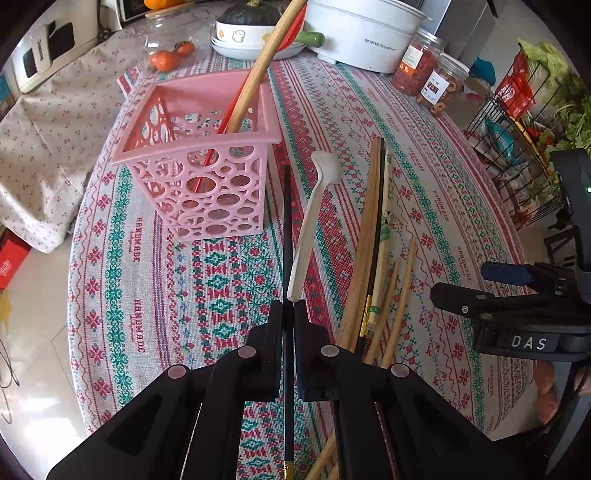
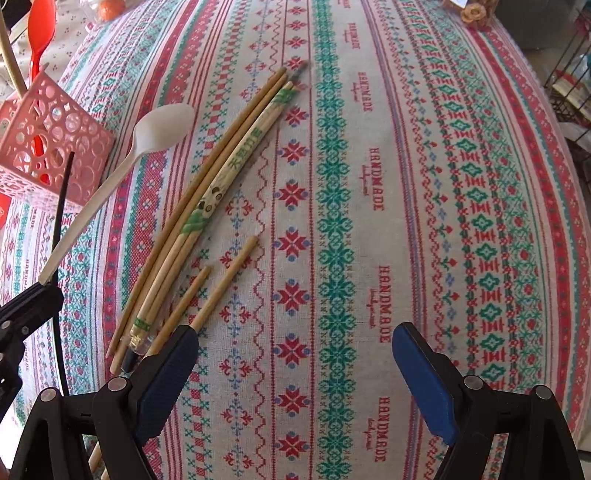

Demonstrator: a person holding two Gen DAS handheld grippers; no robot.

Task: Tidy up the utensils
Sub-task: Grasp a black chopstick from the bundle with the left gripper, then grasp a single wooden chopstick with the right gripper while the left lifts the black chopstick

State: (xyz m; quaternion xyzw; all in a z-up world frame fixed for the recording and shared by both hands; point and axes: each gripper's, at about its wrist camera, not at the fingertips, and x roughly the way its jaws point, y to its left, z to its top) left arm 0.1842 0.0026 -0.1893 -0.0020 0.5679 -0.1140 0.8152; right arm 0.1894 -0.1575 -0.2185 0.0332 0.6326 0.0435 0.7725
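Observation:
My left gripper [image 1: 288, 314] is shut on a black chopstick [image 1: 287, 236] that points toward the pink perforated basket [image 1: 199, 155]. The basket holds a wooden-handled utensil [image 1: 266, 59] and a red utensil [image 2: 38, 48]. A white plastic spoon [image 1: 314, 221] lies just beyond the left fingertips. A pile of wooden chopsticks [image 1: 373, 243] lies to its right. My right gripper [image 2: 295, 354] is open and empty above the tablecloth, with the chopstick pile [image 2: 207, 192] at its left finger. The spoon [image 2: 122, 166], basket [image 2: 48, 147] and held black chopstick [image 2: 61, 199] show at left.
A patterned tablecloth [image 1: 424, 184] covers the round table. At the back stand a white pot [image 1: 365, 40], stacked bowls with a squash [image 1: 251, 33], tangerines [image 1: 166, 59] and two jars [image 1: 428, 70]. A wire rack with groceries [image 1: 524, 122] stands to the right.

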